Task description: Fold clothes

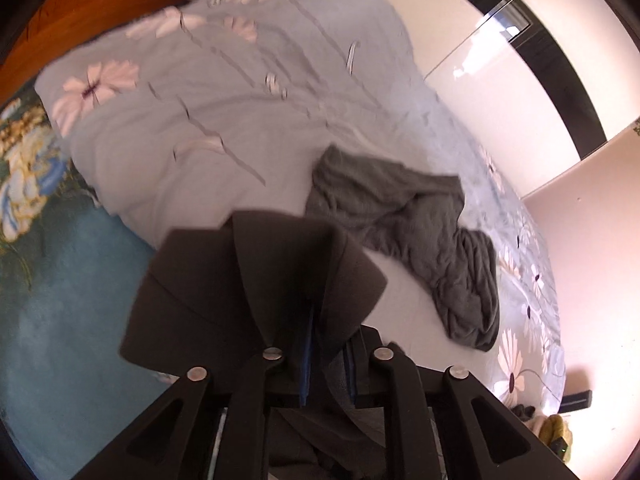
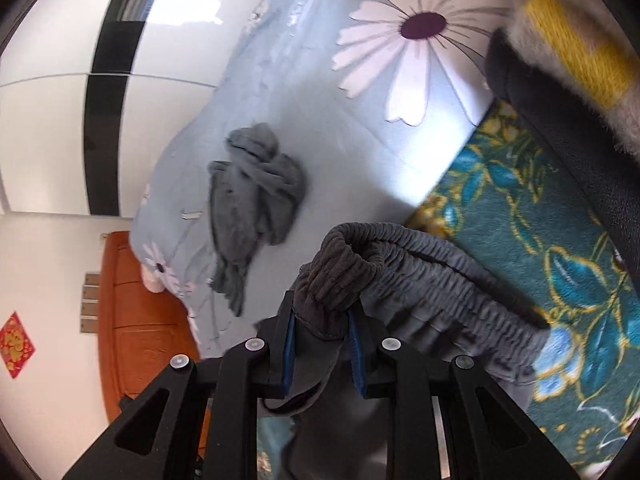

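Fabric fills both pairs of tongs. On my left wrist view, the left tongs (image 1: 326, 344) are clenched on a dark grey fold of cloth (image 1: 256, 276) that fans out ahead of the fingertips; the blue pads (image 1: 306, 354) press against it on both sides. On my right wrist view, the right tongs (image 2: 322, 338) are clenched on the ribbed elastic waistband (image 2: 400, 264) of a grey garment, which bunches above the fingertips and runs off to the right toward the teal flowered blanket (image 2: 568, 280). I cannot tell whether the two pairs of tongs hold the same garment. A second grey garment (image 1: 420, 240) lies crumpled and unfolded on the bed, on the pale blue daisy-print cover (image 1: 192, 120), well apart from both pairs of tongs; the right wrist view shows the same crumpled garment (image 2: 252, 196) on that cover (image 2: 360, 152). In the left wrist view the teal blanket (image 1: 60, 280) lies to the left of the cover, and an orange-brown wooden headboard (image 1: 92, 4) sits beyond it. In the right wrist view a furry sleeve with a yellow stripe (image 2: 580, 52) crosses the upper right corner. Both views are motion-blurred.
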A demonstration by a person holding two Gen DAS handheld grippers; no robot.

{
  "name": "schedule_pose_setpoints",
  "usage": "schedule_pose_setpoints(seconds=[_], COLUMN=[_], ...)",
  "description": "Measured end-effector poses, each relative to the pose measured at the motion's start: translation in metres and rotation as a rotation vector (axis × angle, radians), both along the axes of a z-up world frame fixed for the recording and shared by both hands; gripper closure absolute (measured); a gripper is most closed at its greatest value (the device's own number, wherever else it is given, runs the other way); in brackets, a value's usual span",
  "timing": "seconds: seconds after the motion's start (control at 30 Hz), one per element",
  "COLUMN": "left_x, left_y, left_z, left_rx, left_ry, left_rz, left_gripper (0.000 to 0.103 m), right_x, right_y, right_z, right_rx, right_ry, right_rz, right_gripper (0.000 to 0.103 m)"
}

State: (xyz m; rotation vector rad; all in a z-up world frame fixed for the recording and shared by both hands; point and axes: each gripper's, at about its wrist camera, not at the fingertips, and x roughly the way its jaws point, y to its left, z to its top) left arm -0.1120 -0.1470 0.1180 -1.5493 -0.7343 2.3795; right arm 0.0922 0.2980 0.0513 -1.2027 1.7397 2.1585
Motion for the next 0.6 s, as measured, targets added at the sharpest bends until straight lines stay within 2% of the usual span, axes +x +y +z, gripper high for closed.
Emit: schedule_pose_setpoints(seconds=[0.07, 0.13, 0.2, 0.27, 0.37, 0.43, 0.53, 0.6], left_x=[0.015, 0.035, 0.056, 0.082, 0.104, 0.105, 0.090, 0.081], left_y=[-0.003, -0.008, -0.015, -0.025, -0.026, -0.025, -0.039, -0.054], left_z=[-0.008, -0.013, -0.016, -0.021, -0.032, -0.036, -0.039, -0.046], left_rx=[0.040, 0.065, 0.070, 0.069, -0.007, -0.056, -0.013, 0.049], left_ry=[-0.011, -0.007, -0.001, 0.007, 0.006, 0.002, -0.025, -0.068], left_rz=[-0.013, -0.031, -0.034, -0.015, -0.057, -0.075, 0.026, 0.114], left_gripper=[0.060, 0.049, 0.047, 0.038, 0.038, 0.038, 0.040, 0.041], right_x=[0.001, 0.001, -0.001, -0.001, 0.000, 0.004, 0.013, 0.016], right_y=[0.001, -0.002, -0.009, -0.016, -0.027, -0.036, -0.046, -0.048], right_z=[-0.009, -0.012, -0.006, 0.005, 0.021, 0.030, 0.034, 0.030], right_rx=[-0.003, 0.015, 0.054, 0.101, 0.166, 0.208, 0.246, 0.234], right_ry=[-0.017, -0.017, -0.016, 0.001, 0.039, 0.060, 0.047, 0.037], right_rz=[0.009, 0.030, 0.074, 0.116, 0.179, 0.217, 0.256, 0.257], right_gripper=[0.076, 0.075, 0.073, 0.057, 0.040, 0.039, 0.037, 0.036])
